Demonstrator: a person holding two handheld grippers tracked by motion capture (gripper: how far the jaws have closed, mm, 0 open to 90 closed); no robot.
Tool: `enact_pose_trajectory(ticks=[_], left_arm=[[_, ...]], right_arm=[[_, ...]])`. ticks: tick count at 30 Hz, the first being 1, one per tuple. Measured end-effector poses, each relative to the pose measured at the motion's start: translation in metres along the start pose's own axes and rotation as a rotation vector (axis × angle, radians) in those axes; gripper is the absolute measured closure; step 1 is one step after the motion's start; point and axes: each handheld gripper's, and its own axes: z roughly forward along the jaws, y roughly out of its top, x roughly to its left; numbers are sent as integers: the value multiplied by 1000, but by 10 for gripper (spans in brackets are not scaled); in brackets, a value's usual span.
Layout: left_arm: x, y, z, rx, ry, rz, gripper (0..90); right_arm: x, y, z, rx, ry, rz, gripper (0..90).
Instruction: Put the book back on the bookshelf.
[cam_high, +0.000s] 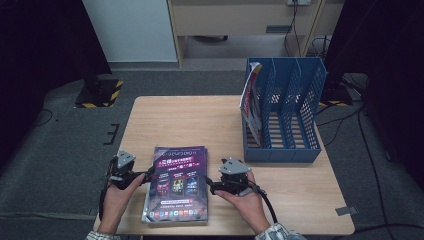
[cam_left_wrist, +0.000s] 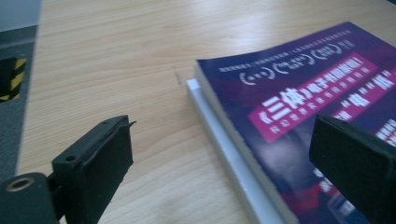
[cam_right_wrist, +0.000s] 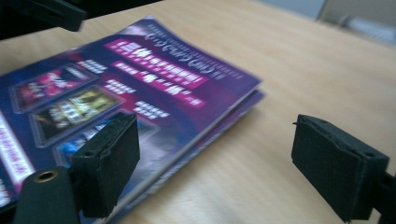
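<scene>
While both hands flank it, the stack of magazines (cam_high: 176, 184) lies flat at the counter's (cam_high: 200, 120) 6 o'clock edge.

Left hand-held gripper (cam_high: 150, 174) sits at the stack's 9 o'clock side; its own view shows the jaws spread wide, astride the stack's edge, pads not pressing on it. Right hand-held gripper (cam_high: 209, 184) sits at the 3 o'clock side; jaws likewise wide apart, one over the purple cover, one over bare wood, nothing gripped. A blue file rack (cam_high: 283, 111) stands at the counter's 2 o'clock corner, one magazine (cam_high: 250, 102) leaning upright in its leftmost slot. Stack and rack are well apart.
</scene>
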Motion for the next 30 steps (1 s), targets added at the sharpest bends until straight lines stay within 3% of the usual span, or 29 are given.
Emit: enact_pose_trajectory(ticks=[4,7,15,19,24,26,28,30], left_arm=[[-6,3,0,-15,-26,6,125],[-11,2,5,15,-45,44,154],[-21,1,17,54,-81,90,280],[-21,0,21,60,-67,98,241],[-22,-2,24,52,-97,74,259],[-22,-2,24,50,-98,71,255],[-22,-2,24,50,-103,68,267],[-23,-3,24,46,-114,65,292]], right_arm=[[4,-1,6,13,55,36,199],[7,-1,10,5,93,68,208],[11,-3,31,28,158,71,198],[13,-5,38,47,174,83,176],[13,-8,42,66,173,61,146],[15,-10,45,91,159,22,134],[15,-10,47,91,160,46,125],[14,-10,47,89,163,38,116]])
